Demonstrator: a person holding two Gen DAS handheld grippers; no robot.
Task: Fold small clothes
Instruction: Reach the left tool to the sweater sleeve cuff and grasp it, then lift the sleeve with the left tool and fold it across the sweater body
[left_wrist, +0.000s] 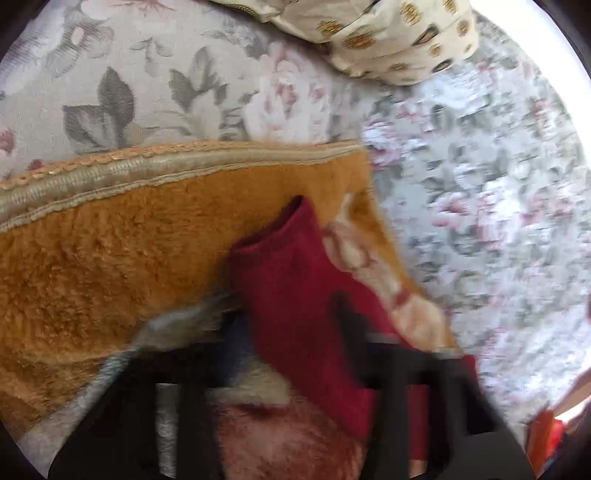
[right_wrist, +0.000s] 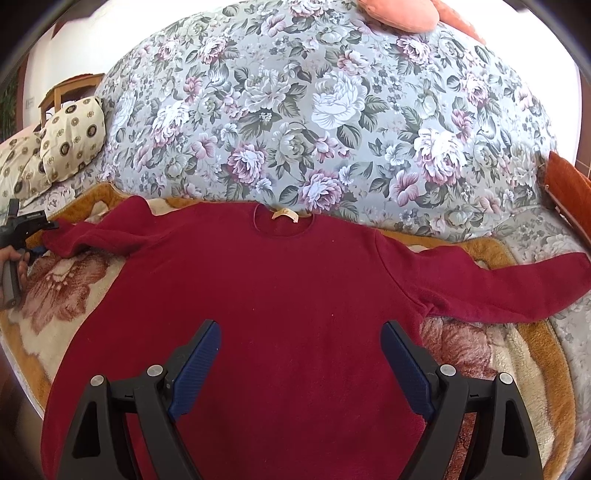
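Note:
A dark red long-sleeved sweater (right_wrist: 295, 277) lies flat, front up, on a plush orange and cream blanket (right_wrist: 74, 280), its neck toward the sofa back and both sleeves spread out. My right gripper (right_wrist: 301, 326) hovers open over the lower body of the sweater, with nothing between its blue pads (right_wrist: 195, 365). At the far left, my left gripper (right_wrist: 44, 224) sits at the end of the left sleeve (right_wrist: 85, 236), with a hand behind it. The left wrist view is blurred: the red sleeve (left_wrist: 295, 277) runs between the dark fingers of the left gripper (left_wrist: 288, 317), which looks shut on it.
A floral sofa back (right_wrist: 314, 110) rises behind the sweater. Two cream patterned cushions (right_wrist: 70, 136) lie at the left end, an orange cushion (right_wrist: 402, 14) sits on top, and a wooden armrest (right_wrist: 569, 184) is at the right. The blanket's braided edge (left_wrist: 147, 166) runs past the sleeve.

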